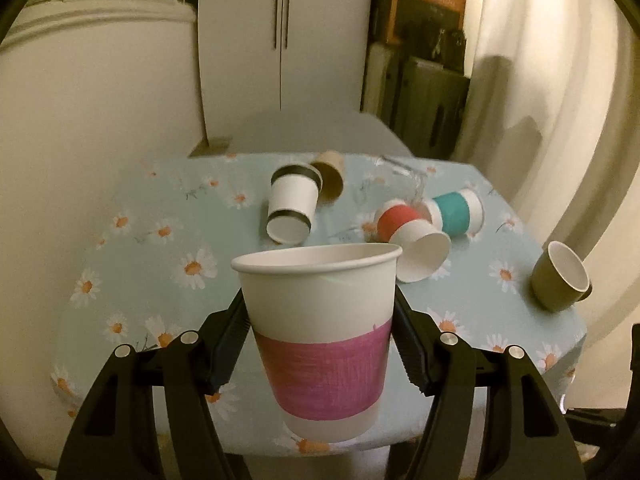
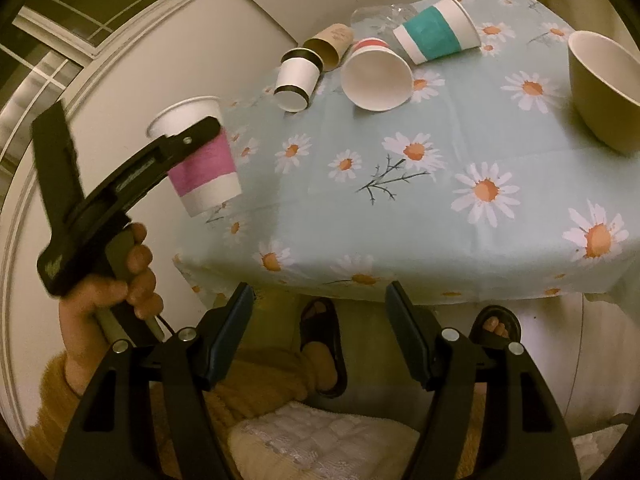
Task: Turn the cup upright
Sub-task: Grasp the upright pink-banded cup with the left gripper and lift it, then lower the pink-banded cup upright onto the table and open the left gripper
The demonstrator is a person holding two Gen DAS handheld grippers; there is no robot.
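Paper cup (image 1: 320, 336), pink-banded, light and easily crushed, is held mouth-up above the table (image 1: 160, 280) edge, pinched mid-wall by left claw (image 1: 320, 344); right claw (image 2: 320, 332) gapes empty.

six paper cups (image 1: 318, 336); one mug (image 1: 560, 276); one glass (image 1: 400, 176)

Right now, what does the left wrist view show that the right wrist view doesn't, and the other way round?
Only the left wrist view shows the left tool from behind, both fingers clamped on the pink cup, plus the white cabinet. Only the right wrist view shows the open, empty right tool, the hand holding the left tool, and the sandalled feet. Both show the pink cup upright in the air, the daisy tablecloth, the tipped teal cup and the olive cup.
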